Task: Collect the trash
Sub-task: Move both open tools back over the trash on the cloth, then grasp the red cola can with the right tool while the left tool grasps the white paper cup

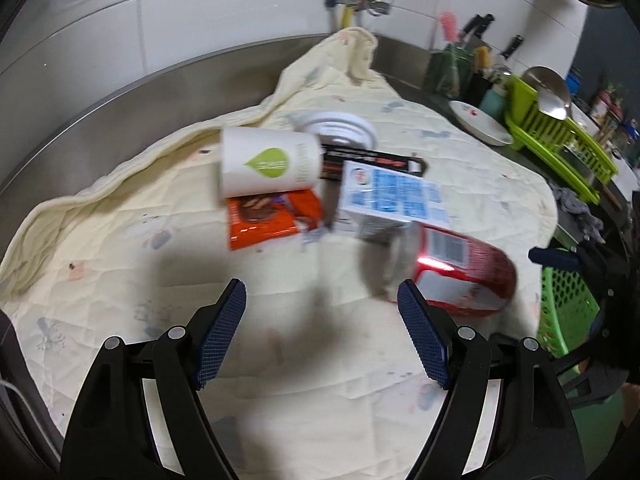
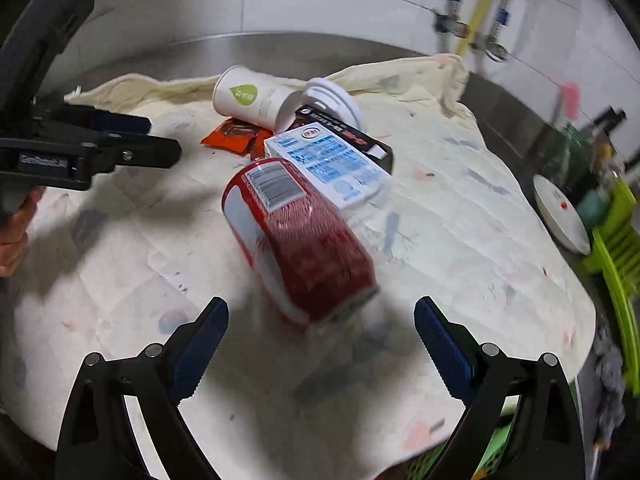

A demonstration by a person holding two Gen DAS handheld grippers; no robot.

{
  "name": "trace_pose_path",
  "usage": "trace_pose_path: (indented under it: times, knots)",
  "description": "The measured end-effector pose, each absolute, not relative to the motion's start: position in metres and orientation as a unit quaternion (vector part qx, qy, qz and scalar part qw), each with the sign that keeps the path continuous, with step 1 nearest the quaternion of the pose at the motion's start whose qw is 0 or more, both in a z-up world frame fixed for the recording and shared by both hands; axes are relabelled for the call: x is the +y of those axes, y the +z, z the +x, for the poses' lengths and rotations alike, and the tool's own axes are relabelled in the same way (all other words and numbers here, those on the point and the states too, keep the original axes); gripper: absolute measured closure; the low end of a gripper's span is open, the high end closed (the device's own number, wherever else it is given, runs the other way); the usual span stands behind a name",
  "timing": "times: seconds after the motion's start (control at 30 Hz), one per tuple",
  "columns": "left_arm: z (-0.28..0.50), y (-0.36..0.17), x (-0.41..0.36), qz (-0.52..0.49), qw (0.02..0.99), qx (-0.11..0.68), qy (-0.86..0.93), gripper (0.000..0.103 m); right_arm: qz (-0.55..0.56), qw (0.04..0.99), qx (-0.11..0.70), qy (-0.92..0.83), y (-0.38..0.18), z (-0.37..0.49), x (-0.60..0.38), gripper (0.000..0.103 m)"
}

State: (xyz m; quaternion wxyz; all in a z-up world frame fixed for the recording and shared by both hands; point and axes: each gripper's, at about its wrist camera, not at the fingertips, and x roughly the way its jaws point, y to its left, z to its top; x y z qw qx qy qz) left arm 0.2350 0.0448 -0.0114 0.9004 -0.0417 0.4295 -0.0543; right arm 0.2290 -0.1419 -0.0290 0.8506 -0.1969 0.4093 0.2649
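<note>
I have both claws over a cream quilted cloth [image 1: 120, 240] spread on a steel counter [image 1: 132, 100]. My left gripper [image 1: 322, 344] has its jaws spread wide with nothing between them, only bare cloth and shadow. My right gripper [image 2: 320, 344] is likewise wide open and empty.

The trash sits in one heap. From the left wrist camera, a white paper cup [image 1: 268, 164] with a green leaf mark lies on its side at about 11 o'clock from my left claw, a white lid [image 1: 344, 128] just behind it. Under the cup lies an orange wrapper [image 1: 260, 224], and a black box [image 1: 372, 162] pokes out at 12 o'clock. A white and blue carton [image 1: 392, 200] rests against the black box at 1 o'clock. A red can [image 1: 460, 272] lies on its side at 2 o'clock, just beside my left claw's right-hand finger and touching the carton.

From the right wrist camera the red can [image 2: 304, 240] lies at 12 o'clock, its near end just ahead of the open jaws, not between them. My left claw shows at 9 o'clock there.

A green basket [image 1: 564, 304] sits at the cloth's right edge, and a green dish rack [image 1: 560, 136] stands farther back.
</note>
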Motion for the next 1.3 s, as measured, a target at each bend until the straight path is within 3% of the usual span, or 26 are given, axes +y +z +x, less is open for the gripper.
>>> trace_pose_path:
  times: [0.43, 0.6, 1.0, 1.3]
  knots:
    - [0.25, -0.026, 0.063, -0.048, 0.895, 0.442, -0.035, 0.026, -0.248, 0.82, 0.421, 0.299, -0.045, 0.27, -0.102, 0.012]
    - [0.256, -0.029, 0.062, -0.049, 0.893, 0.446, -0.04, 0.026, -0.236, 0.812, 0.432, 0.313, -0.049, 0.277, -0.098, 0.024]
    - [0.277, -0.022, 0.068, -0.049, 0.896, 0.439, -0.033, 0.026, -0.225, 0.821, 0.431, 0.298, -0.044, 0.259, -0.115, 0.033]
    - [0.305, 0.013, 0.071, 0.032, 0.912, 0.405, -0.046, 0.026, -0.213, 0.82, 0.444, 0.291, -0.042, 0.248, -0.13, 0.034]
